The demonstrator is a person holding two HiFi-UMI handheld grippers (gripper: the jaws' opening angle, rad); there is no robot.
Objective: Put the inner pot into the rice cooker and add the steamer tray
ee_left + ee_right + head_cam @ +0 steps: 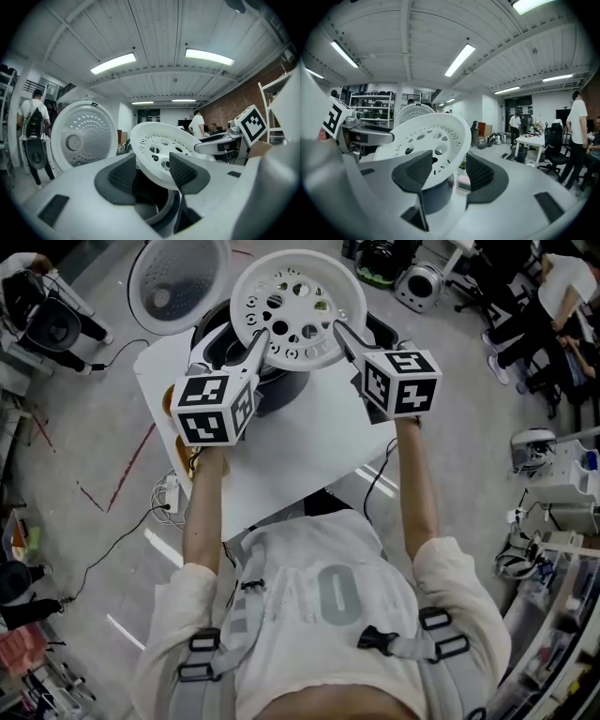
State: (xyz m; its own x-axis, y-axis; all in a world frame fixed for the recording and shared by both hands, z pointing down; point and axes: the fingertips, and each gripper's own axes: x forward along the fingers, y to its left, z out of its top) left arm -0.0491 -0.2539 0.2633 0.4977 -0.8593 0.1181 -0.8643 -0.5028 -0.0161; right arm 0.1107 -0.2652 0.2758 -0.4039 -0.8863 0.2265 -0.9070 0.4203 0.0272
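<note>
White table, left hand-held gripper, right hand-held gripper, both clamped on steamer tray rim

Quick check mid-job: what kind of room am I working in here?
Probably a lab or workshop, not a kitchen: desk and office chair, storage shelving, cables on the floor.

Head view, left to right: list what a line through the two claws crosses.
left claw → tray → right claw
</note>
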